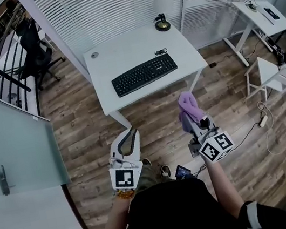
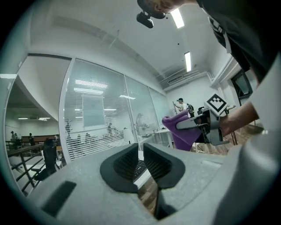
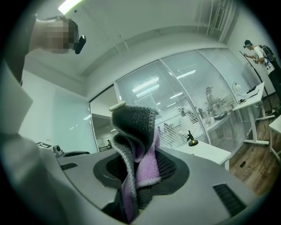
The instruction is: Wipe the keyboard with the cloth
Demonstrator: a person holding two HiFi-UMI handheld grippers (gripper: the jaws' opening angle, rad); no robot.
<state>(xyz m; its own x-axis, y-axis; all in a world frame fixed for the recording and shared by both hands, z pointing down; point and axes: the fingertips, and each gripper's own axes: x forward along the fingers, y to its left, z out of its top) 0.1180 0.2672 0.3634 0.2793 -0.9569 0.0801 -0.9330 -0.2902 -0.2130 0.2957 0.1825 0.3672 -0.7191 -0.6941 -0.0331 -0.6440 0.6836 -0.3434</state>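
- The right claw (image 1: 194,120) is clamped on a purple-and-grey cloth (image 1: 189,107). In the right gripper view the bunched cloth hides most of the pads.
- The left claw (image 1: 129,136), at 7 o'clock of the cloth, has its jaws together with nothing between them. In the left gripper view only a sliver of the keyboard shows through the slit between them.
- The black keyboard (image 1: 144,74) lies on the white worktop (image 1: 121,52) at 12 o'clock of the person. It is well apart from both claws, with bare wooden floor (image 1: 86,132) between.
- A small dark-and-brass object (image 1: 162,24) at the worktop's 1 o'clock corner is too small to identify. A thin cable (image 1: 160,52) lies just beyond the keyboard.
- The person's dark torso (image 1: 172,216) fills the bottom of the head view, cut off by the frame.
- An office chair (image 1: 34,56) stands at 10 o'clock.
- A second white desk (image 1: 256,11) at 2 o'clock is partly cut off, with a white stool (image 1: 273,74) at 3 o'clock.
- A power strip (image 1: 263,120) lies among cords on the floor at 3 o'clock.
- A glass door with a handle (image 1: 2,180) stands at 9 o'clock.
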